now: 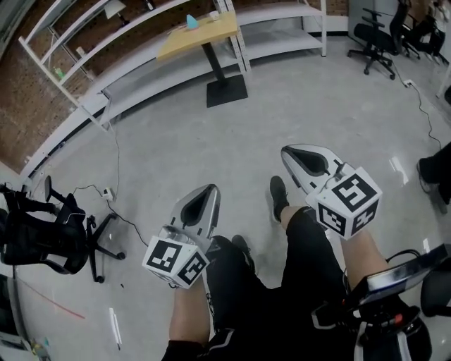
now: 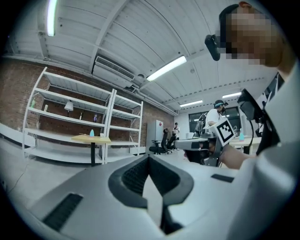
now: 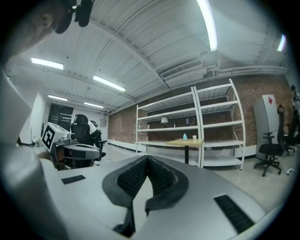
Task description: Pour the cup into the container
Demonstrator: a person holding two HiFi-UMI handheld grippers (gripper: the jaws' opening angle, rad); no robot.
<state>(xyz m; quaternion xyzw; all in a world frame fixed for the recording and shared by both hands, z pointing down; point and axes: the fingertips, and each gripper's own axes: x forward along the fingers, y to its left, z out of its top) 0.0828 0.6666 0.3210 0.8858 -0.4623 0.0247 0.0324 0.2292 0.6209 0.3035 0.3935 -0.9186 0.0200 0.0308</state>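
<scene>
Closest to the lens, both grippers held out level above the legs [image 1: 189, 317]: left gripper [image 1: 208, 192] with jaws pressed together on nothing, right gripper [image 1: 292, 152] likewise shut tight and empty, marker cubes toward the body. Far off across the room, cup [image 1: 213, 14]: small, white, upright near the far end of a wooden table [image 1: 204, 37], well apart from both grippers. Near it on the same top, a teal cone [image 1: 192, 22], standing; whether that serves as the container, impossible to tell at this range. Under the tabletop, one dark post on a square black base [image 1: 227, 90]. Behind the table, white shelves [image 1: 155, 74] along a brick wall [image 1: 25, 99], with a few small items on them too tiny to make out. Glossy grey floor [image 1: 176, 141] between table and grippers, with a cable [image 1: 116, 155] trailing over it at the left. Black office chair [image 1: 42, 240] at the left edge, another chair [image 1: 373, 39] at the upper right. Below the grippers, black shorts [image 1: 303, 243] and black shoes [image 1: 278, 197] planted on the floor. Seen from each gripper's own view, the other gripper level alongside, marker cube facing the camera.
</scene>
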